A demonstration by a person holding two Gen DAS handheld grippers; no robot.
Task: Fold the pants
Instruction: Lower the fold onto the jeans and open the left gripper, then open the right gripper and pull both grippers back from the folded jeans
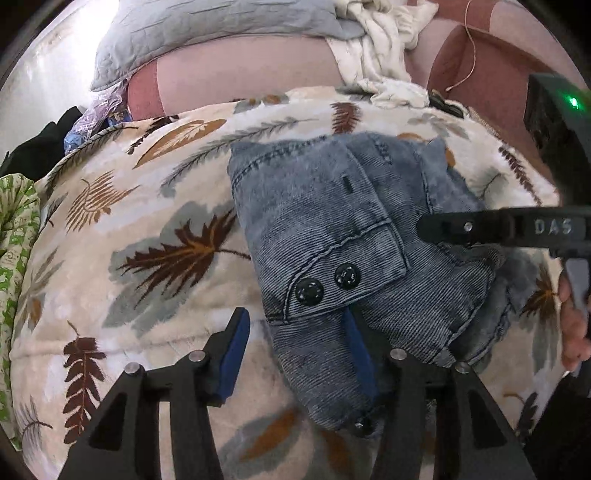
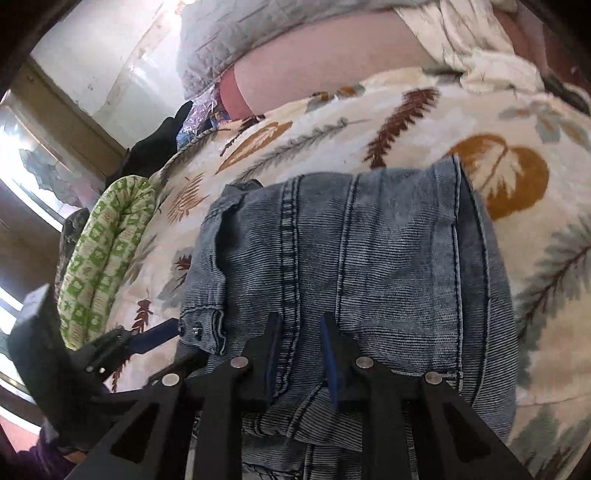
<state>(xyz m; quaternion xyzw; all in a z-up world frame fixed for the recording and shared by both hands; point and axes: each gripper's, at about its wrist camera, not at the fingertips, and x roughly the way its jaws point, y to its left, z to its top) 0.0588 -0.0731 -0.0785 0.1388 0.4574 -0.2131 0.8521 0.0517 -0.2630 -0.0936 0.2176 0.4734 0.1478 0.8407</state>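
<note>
The blue denim pants (image 1: 332,236) lie folded into a compact bundle on a leaf-patterned blanket (image 1: 147,221). A flap with two black snaps (image 1: 327,284) faces up. My left gripper (image 1: 295,350) is open at the bundle's near left edge, with its right finger on the denim and its left finger over the blanket. My right gripper (image 2: 299,347) is open, with both fingers resting on top of the pants (image 2: 369,251). It shows from the side in the left wrist view (image 1: 436,227). The left gripper shows at the lower left of the right wrist view (image 2: 147,339).
A green patterned cloth (image 2: 107,258) lies at the blanket's left edge. A grey quilted pillow (image 1: 207,33) and crumpled white fabric (image 1: 380,48) lie at the back. Dark clothing (image 1: 40,144) sits far left.
</note>
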